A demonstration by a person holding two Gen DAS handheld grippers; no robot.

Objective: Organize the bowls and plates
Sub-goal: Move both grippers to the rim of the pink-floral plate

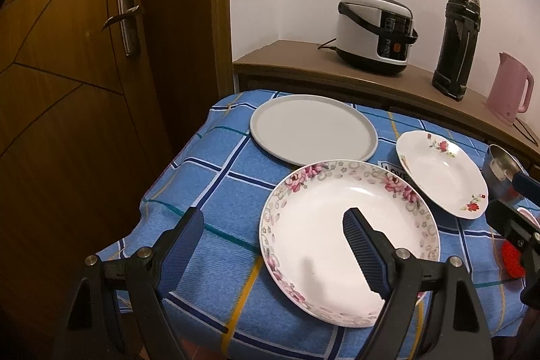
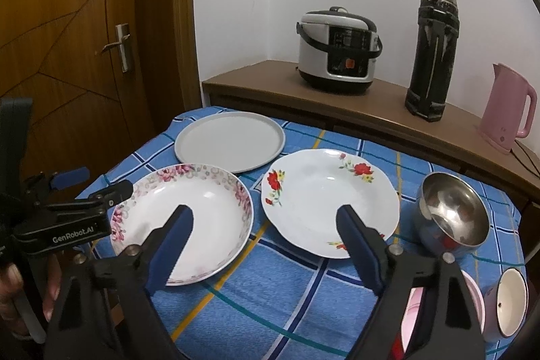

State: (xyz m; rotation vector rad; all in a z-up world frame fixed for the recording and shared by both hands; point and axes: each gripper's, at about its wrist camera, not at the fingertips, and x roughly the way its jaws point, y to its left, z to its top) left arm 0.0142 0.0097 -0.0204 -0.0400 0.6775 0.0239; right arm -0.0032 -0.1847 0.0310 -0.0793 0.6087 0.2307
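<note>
Hovering over a blue checked tablecloth (image 2: 270, 285), both grippers are standing wide with nothing between their jaws.

Pointing downward, the left gripper (image 1: 273, 245) is hanging at the near left rim of the pink-flowered plate (image 1: 337, 225), one finger over bare cloth and the other over the plate's white middle, while the right gripper (image 2: 263, 238) is straddling the gap between that plate and the red-flowered plate (image 2: 320, 191) just beside it. A plain grey plate (image 2: 229, 144) is lying behind them at the far edge, and a steel bowl (image 2: 452, 211) is sitting tilted to the right, near a small white-lined bowl (image 2: 511, 302) and a pink bowl (image 2: 472, 296).
</note>
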